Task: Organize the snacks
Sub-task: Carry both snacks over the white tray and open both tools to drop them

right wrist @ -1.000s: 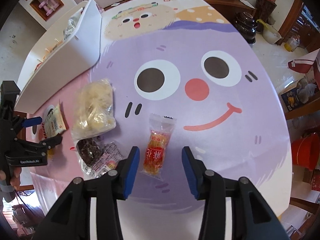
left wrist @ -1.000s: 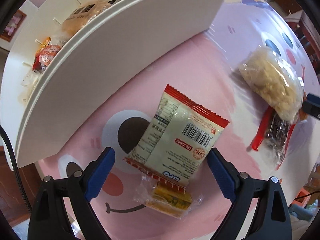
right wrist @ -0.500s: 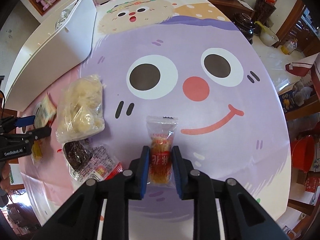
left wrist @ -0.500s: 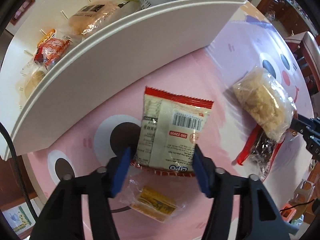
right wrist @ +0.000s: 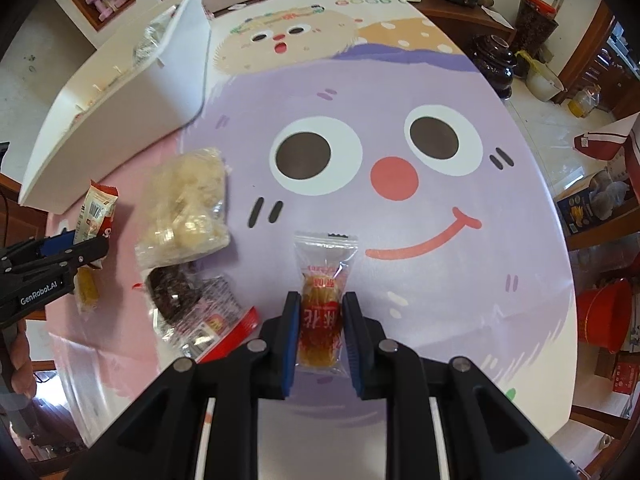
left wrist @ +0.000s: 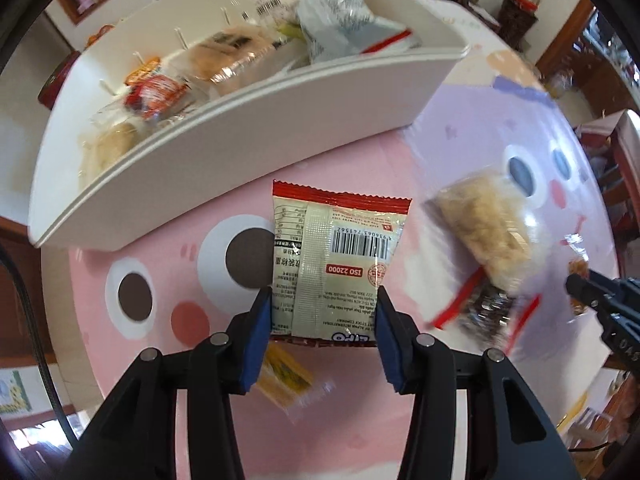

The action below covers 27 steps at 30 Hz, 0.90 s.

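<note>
My left gripper (left wrist: pixel 323 304) is shut on a cream snack packet with red ends and a barcode (left wrist: pixel 336 256), held above the pink tablecloth in front of the white divided bin (left wrist: pixel 248 120). The bin holds several wrapped snacks. My right gripper (right wrist: pixel 320 312) is shut on a clear-wrapped orange candy with red print (right wrist: pixel 322 292) over the purple face on the table. The left gripper also shows at the left of the right wrist view (right wrist: pixel 60 252) with its packet (right wrist: pixel 94 212).
A clear bag of pale puffed snack (right wrist: pixel 186 208) and a dark snack in a red-edged wrapper (right wrist: pixel 188 304) lie between the grippers. A small yellow wrapped bar (left wrist: pixel 284 380) lies under the left gripper. The bin (right wrist: pixel 120 112) stands at the table's far left.
My left gripper closed on the cream packet and lifted it toward the bin. My right gripper closed on the orange candy.
</note>
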Available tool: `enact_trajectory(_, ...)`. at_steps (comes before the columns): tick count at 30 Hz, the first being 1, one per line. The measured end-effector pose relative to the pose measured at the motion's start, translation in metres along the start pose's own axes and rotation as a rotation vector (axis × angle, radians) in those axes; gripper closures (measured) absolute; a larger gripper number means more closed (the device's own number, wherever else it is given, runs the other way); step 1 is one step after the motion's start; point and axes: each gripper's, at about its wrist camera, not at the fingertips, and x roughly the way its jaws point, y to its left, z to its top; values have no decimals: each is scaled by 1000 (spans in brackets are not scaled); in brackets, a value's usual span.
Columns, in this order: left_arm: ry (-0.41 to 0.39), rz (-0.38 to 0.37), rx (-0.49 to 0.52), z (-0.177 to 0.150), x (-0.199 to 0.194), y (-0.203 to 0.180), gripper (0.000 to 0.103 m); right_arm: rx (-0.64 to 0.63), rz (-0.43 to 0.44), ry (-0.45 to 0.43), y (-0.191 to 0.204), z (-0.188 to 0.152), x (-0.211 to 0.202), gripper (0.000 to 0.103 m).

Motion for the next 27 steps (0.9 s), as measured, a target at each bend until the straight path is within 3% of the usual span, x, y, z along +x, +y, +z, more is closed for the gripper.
enact_trajectory(8, -61, -27, -81, -28, -61, -15, 57, -65, 78, -42, 18, 0, -38, 82)
enact_trajectory(14, -126, -19, -151, -25, -91, -11, 57, -142, 139, -91, 46, 11, -69, 82)
enact_trajectory(27, -390, 46, -239, 36, -203, 48, 56, -293, 237, -320, 128, 89, -163, 82)
